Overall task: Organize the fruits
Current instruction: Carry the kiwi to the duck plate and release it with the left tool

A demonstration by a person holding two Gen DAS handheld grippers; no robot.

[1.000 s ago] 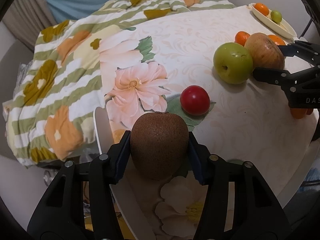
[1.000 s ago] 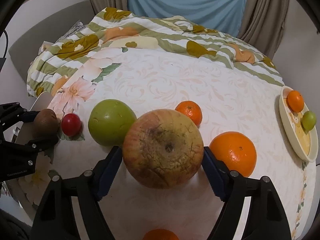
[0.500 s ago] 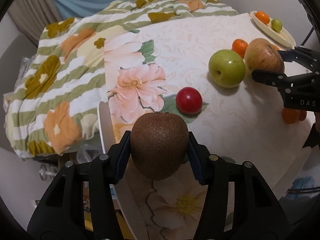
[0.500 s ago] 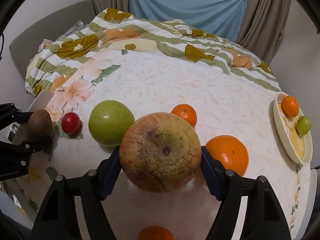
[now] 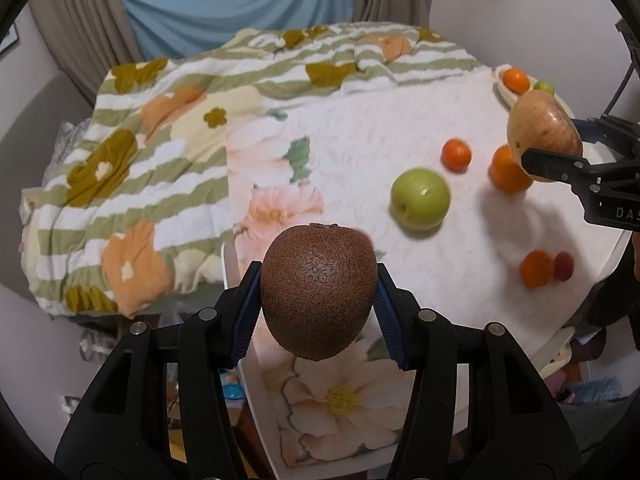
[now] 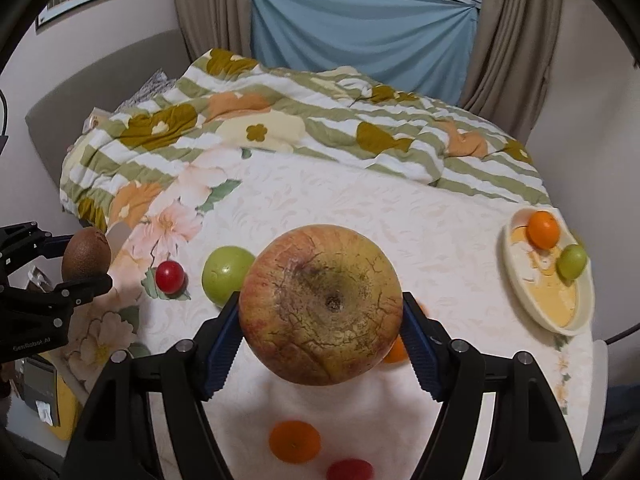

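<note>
Kiwi (image 5: 319, 293): fuzzy, oval, left claw (image 5: 318, 312) | apple (image 6: 321, 303): cracked, round, right claw (image 6: 322, 336)

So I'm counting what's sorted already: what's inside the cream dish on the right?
The cream dish holds one small orange and one small green fruit. The rest of its floor shows bare; nothing covers it.

We've got the kiwi (image 5: 319, 294) clamped in our left gripper (image 5: 318, 300). Our right gripper (image 5: 560, 148) grips a big apple (image 5: 542, 128) above the table (image 5: 400, 140)
</note>
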